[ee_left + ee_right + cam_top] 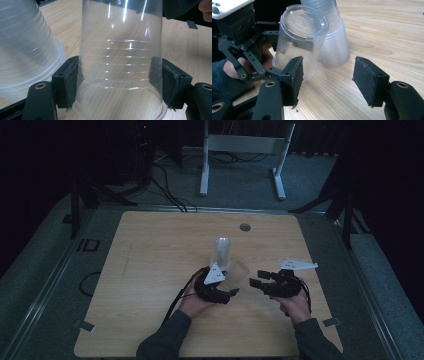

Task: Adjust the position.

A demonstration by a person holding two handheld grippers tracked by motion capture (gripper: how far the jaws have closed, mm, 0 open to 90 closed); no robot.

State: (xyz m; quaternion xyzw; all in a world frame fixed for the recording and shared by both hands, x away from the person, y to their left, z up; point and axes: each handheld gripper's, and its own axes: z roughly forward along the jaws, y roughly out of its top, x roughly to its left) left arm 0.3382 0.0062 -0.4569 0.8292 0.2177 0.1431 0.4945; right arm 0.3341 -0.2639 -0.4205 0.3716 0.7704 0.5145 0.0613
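The left claw [120, 82] squeezes a clear plastic cup [121, 62] from both sides, its two black pads pressed flat on the cup's ribbed wall. The cup is upside down and tipped a little, with its wide rim low near the desk [387, 30]. Just beside it stands a stack of clear cups [332, 37], also upside down. The right claw [327, 80] is wide open, holds nothing, and sits close to the held cup.

Light wooden table [150, 270], rounded corners, small grey grommet [244, 227] near far edge. Standing upside down on it near the middle: stack of clear plastic cups [222, 251]. Beside the stack, single clear cup [297, 37], tilted.
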